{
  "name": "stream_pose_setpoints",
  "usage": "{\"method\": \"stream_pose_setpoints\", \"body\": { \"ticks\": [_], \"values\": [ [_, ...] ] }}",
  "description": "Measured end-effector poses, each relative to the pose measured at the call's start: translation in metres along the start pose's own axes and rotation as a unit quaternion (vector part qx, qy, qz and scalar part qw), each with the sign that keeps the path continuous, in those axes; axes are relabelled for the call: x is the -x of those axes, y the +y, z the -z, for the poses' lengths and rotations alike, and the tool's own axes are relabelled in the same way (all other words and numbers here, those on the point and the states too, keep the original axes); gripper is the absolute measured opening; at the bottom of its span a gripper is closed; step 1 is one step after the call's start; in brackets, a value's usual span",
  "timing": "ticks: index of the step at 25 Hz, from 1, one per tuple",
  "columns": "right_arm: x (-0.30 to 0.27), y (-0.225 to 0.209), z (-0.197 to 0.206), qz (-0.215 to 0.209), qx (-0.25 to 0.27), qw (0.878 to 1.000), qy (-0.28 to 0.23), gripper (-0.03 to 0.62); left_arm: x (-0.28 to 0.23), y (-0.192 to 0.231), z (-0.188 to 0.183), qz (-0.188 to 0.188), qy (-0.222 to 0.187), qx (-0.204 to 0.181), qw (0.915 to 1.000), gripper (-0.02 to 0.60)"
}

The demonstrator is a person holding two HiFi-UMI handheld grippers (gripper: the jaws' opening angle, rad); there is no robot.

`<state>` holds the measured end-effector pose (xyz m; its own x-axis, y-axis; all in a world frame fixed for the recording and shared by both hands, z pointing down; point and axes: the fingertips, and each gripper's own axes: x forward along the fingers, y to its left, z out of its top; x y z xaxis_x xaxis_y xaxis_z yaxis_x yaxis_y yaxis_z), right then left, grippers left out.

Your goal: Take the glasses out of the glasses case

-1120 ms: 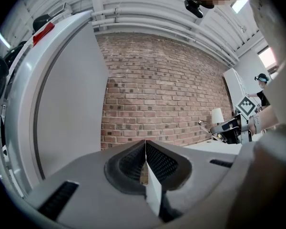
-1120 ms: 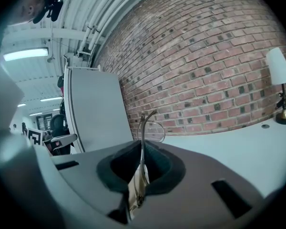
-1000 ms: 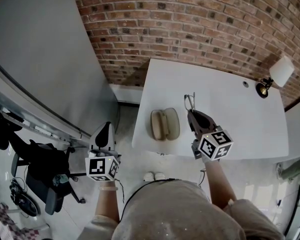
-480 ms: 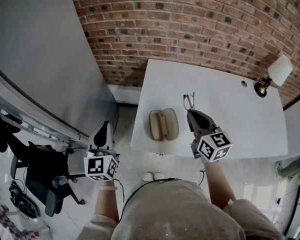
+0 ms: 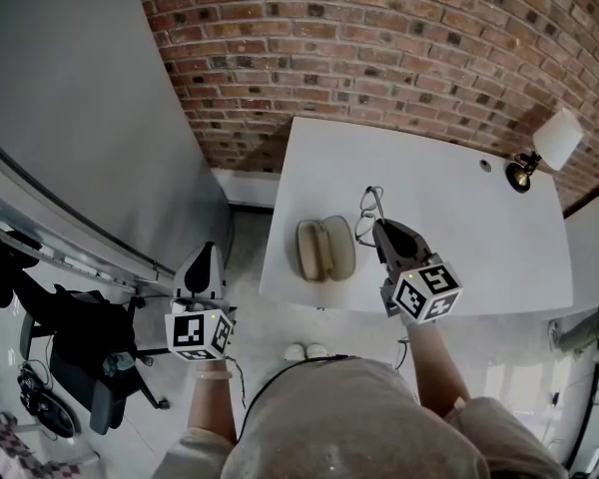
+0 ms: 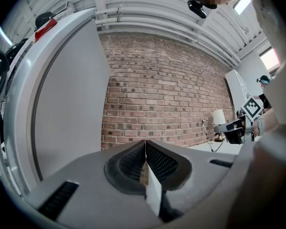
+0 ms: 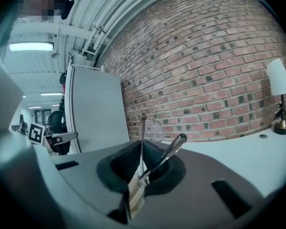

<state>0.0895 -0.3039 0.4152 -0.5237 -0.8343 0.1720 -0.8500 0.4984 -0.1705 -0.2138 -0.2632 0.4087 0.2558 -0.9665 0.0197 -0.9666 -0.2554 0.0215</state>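
Note:
An open beige glasses case (image 5: 325, 248) lies near the front left edge of the white table (image 5: 459, 198). Just right of it, my right gripper (image 5: 377, 225) is shut on thin wire-framed glasses (image 5: 367, 208) and holds them above the table. In the right gripper view the glasses (image 7: 151, 128) stick up out of the closed jaws (image 7: 140, 168), with one temple arm slanting right. My left gripper (image 5: 210, 250) hangs left of the table over the floor. It is shut (image 6: 145, 163) with nothing in it.
A small lamp (image 5: 549, 148) stands at the table's far right corner, with a brick wall behind. A grey panel (image 5: 70, 98) leans at the left. A black office chair (image 5: 90, 347) sits on the floor beside my left gripper.
The glasses in my right gripper now show more of their frame toward the left. Both grippers have stayed in place.

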Motion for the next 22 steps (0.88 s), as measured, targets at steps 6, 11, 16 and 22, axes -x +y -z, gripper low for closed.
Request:
{"method": "stream_pose_setpoints", "body": {
  "ticks": [6, 11, 16, 22],
  "values": [
    [-0.0035, 0.0005, 0.0002, 0.000, 0.002, 1.000, 0.002, 0.018, -0.0016, 0.0026, 0.0005, -0.001, 0.000, 0.001, 1.0000, 0.006],
    [-0.0062, -0.0005, -0.0002, 0.002, 0.003, 1.000, 0.002, 0.018, -0.0034, 0.0047, 0.0021, 0.000, 0.002, 0.001, 1.0000, 0.006],
    [-0.0073, -0.0015, -0.0010, 0.003, 0.002, 1.000, 0.003, 0.018, -0.0062, 0.0047, 0.0026, 0.001, 0.004, 0.002, 1.0000, 0.006],
    [-0.0081, -0.0034, -0.0012, 0.004, 0.003, 1.000, 0.002, 0.018, -0.0088, 0.0048, 0.0037, 0.002, 0.004, 0.002, 1.0000, 0.006]
  ]
}}
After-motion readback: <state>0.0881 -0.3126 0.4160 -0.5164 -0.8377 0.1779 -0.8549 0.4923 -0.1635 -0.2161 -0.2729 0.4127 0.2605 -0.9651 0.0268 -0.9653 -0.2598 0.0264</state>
